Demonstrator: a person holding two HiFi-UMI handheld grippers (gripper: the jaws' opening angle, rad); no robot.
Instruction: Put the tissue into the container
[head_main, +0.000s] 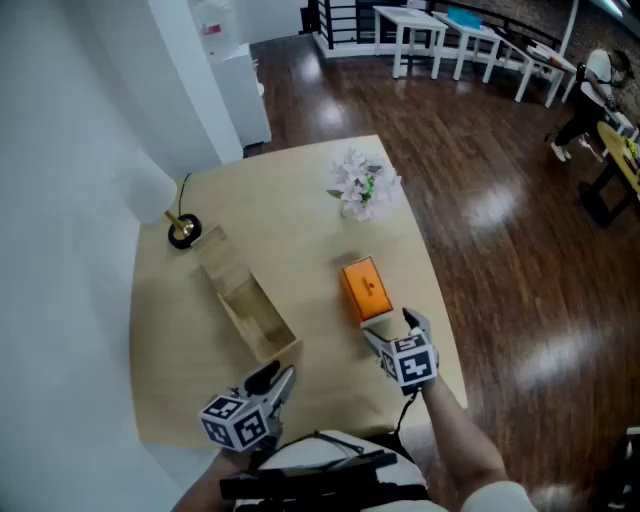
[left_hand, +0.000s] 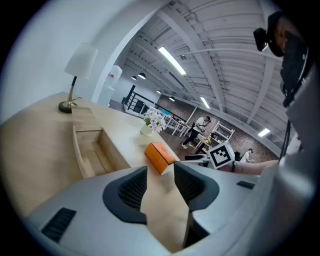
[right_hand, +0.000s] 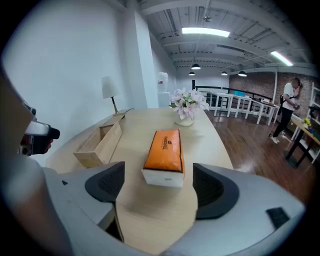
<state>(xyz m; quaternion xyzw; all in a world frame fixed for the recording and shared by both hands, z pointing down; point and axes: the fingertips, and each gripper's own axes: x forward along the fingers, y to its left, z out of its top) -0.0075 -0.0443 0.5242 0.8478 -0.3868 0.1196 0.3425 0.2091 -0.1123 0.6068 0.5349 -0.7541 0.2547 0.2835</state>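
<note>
An orange tissue pack (head_main: 365, 289) lies flat on the light wooden table (head_main: 300, 215), right of centre. In the right gripper view the tissue pack (right_hand: 164, 157) sits just ahead of the jaws, its near end level with the tips, not touched. My right gripper (head_main: 388, 332) is open, right behind the pack. The open wooden box (head_main: 245, 297) lies left of the pack, empty; it also appears as the box (left_hand: 92, 152) in the left gripper view. My left gripper (head_main: 280, 378) is open and empty near the table's front edge, below the box.
A vase of pale flowers (head_main: 360, 186) stands at the table's far right. A lamp base (head_main: 183, 230) with a cord sits at the far left by the white wall. Dark wood floor lies beyond the table's right edge, with white tables (head_main: 470, 40) and a person far off.
</note>
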